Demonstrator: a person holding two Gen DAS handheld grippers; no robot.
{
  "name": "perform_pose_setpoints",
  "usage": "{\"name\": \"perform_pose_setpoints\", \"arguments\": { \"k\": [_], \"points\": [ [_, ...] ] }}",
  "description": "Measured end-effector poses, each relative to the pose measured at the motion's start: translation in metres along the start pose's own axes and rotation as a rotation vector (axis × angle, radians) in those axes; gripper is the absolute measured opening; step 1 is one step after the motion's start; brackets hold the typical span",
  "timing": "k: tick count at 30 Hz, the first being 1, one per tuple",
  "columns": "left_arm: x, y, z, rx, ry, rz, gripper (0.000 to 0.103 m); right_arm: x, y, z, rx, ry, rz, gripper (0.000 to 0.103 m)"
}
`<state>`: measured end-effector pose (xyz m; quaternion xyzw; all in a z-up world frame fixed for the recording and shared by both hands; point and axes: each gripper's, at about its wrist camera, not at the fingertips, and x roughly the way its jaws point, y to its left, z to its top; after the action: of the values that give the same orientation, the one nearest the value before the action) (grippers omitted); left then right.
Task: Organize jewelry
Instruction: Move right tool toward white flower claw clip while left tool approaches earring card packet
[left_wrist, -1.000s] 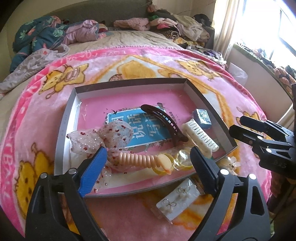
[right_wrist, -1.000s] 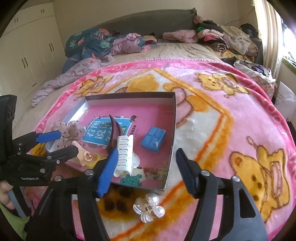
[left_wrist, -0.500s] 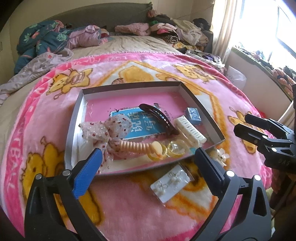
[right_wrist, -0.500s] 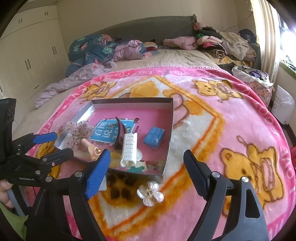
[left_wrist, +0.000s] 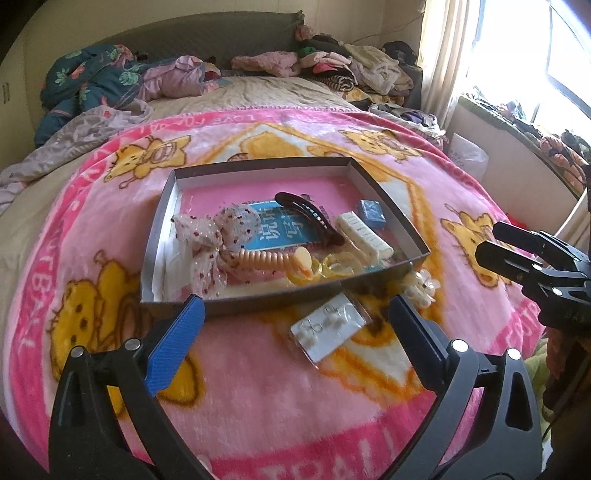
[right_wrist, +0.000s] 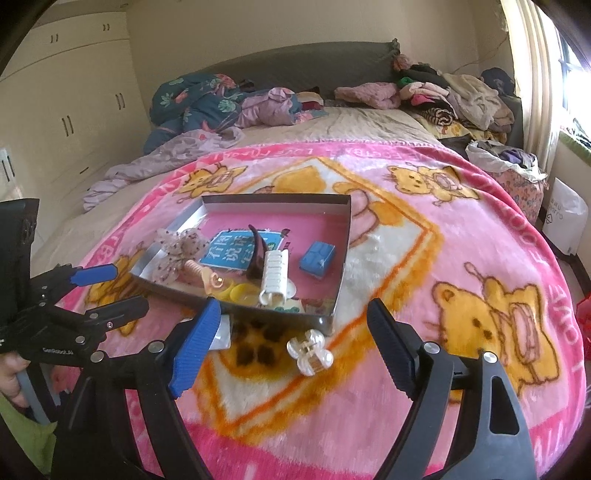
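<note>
Left gripper (left_wrist: 295, 332) gapes wide, empty, above the earring card (left_wrist: 327, 326) lying before the tray (left_wrist: 388, 206). Right gripper (right_wrist: 291, 328), also wide and empty, hangs over the pearl clip (right_wrist: 310, 352) on the blanket (right_wrist: 406, 221).

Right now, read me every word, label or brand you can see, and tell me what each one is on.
"GenRobot.AI": white print on the left gripper body, right wrist view.
"TBALL": pink border of the blanket, partly cut off.
"LOVE": blanket border, right wrist view; the rest is unclear.
Chinese characters on the blue card in the tray: too blurred.
White bag print: too small.
</note>
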<state>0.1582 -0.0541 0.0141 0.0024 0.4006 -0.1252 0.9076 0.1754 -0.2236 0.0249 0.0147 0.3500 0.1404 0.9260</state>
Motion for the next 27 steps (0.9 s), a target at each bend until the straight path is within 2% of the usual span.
{"name": "perform_pose_setpoints", "arguments": {
  "k": [16, 27],
  "points": [
    [-0.012, -0.016, -0.026, 0.027, 0.01, 0.004, 0.093, -0.018, 0.004, -0.032, -0.024, 0.008, 0.018, 0.083],
    [0.012, -0.032, -0.044, 0.078, 0.08, 0.002, 0.093, -0.007, -0.007, -0.062, -0.029, 0.069, 0.004, 0.083]
  ]
}}
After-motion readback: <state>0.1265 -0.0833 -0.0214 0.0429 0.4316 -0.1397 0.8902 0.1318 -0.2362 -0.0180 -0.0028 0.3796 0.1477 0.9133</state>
